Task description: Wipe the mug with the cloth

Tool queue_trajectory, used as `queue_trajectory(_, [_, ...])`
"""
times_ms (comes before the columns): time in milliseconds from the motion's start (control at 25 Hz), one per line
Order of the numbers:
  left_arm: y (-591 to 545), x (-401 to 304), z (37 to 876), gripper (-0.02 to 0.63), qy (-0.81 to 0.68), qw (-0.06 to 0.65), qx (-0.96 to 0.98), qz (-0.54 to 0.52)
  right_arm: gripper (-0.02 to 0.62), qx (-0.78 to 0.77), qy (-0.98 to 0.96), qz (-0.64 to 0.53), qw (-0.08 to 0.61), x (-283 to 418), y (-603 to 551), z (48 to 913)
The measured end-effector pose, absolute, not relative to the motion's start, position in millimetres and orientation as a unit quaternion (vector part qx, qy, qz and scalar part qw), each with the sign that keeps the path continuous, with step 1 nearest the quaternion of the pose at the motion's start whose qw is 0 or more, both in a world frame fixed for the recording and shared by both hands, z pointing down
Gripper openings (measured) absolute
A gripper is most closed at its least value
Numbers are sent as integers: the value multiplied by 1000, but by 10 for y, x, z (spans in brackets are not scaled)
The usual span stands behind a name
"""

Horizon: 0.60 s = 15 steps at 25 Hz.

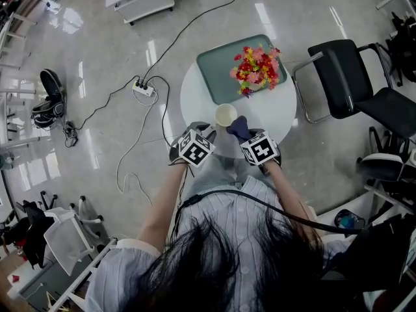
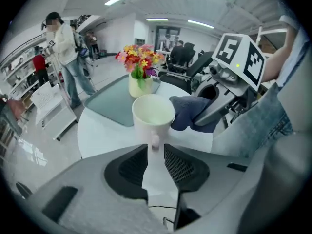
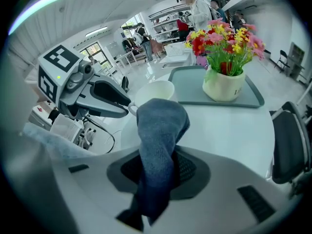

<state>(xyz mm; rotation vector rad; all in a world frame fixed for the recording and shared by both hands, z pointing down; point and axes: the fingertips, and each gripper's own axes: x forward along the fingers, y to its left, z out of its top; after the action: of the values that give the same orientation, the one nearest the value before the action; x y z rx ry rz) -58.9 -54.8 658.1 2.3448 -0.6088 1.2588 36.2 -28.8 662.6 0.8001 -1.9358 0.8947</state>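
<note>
A cream mug [image 1: 225, 114] stands on the round white table [image 1: 195, 96], just in front of me. My left gripper [image 2: 156, 152] is shut on the mug's handle [image 2: 155, 141], with the mug [image 2: 153, 115] upright beyond the jaws. A dark blue cloth [image 3: 158, 135] is clamped in my right gripper [image 3: 158, 167] and sticks out forward. The cloth [image 1: 239, 129] touches the mug's right side. In the right gripper view the mug [image 3: 155, 91] shows behind the cloth, with the left gripper [image 3: 105, 99] at its left. In the head view the left gripper [image 1: 207, 132] and right gripper [image 1: 246, 135] flank the mug.
A teal tray [image 1: 224, 67] with a pot of red and yellow flowers [image 1: 257, 69] lies at the table's far side. A black chair [image 1: 354, 83] stands to the right. A power strip [image 1: 143, 88] and cables lie on the floor at left. People stand in the background.
</note>
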Motion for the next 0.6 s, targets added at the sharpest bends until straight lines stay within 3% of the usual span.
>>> queue_trajectory(280, [-718,-626,6634,106,-236,207,837,449,101,323,-770,355,420,410,-311,6626])
queue_trajectory(600, [-949,-764,6653,106,-178,137,836,500,101,324,-770,354,421,431,-374,6619])
